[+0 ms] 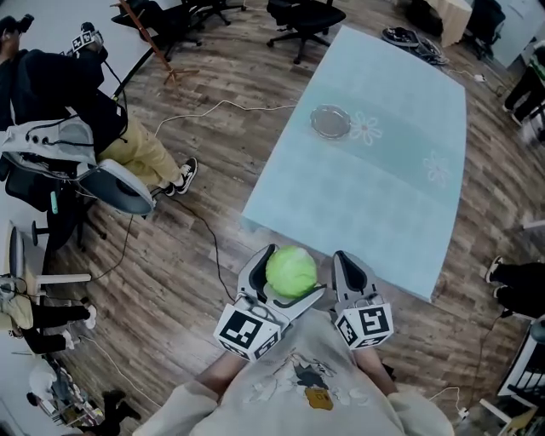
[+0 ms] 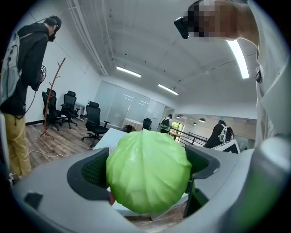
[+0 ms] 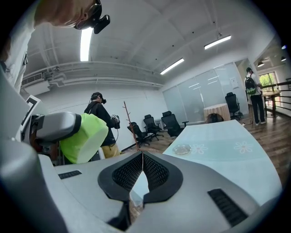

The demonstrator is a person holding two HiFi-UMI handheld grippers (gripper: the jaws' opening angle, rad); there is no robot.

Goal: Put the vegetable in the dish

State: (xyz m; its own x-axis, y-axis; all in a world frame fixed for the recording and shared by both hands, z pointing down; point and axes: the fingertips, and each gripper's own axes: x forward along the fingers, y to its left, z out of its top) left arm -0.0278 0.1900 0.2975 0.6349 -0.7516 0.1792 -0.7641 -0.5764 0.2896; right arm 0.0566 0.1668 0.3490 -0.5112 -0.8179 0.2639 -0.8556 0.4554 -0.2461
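Observation:
A round light-green cabbage [image 1: 291, 271] is clamped in my left gripper [image 1: 285, 274], held in the air just off the near edge of the table. In the left gripper view the cabbage [image 2: 148, 170] fills the gap between both dark pads. My right gripper [image 1: 346, 271] hovers beside it with its jaws pressed together and nothing between them; its closed pads [image 3: 142, 175] meet in the right gripper view, where the cabbage [image 3: 84, 138] shows at left. A small clear glass dish [image 1: 330, 121] sits on the far part of the table, also seen small as the dish [image 3: 182, 149].
The long pale blue table [image 1: 400, 162] with flower prints stretches away from me. A person in a dark top and tan trousers [image 1: 128, 136] stands at left near cables on the wooden floor. Office chairs [image 1: 302, 19] stand beyond the table's far end.

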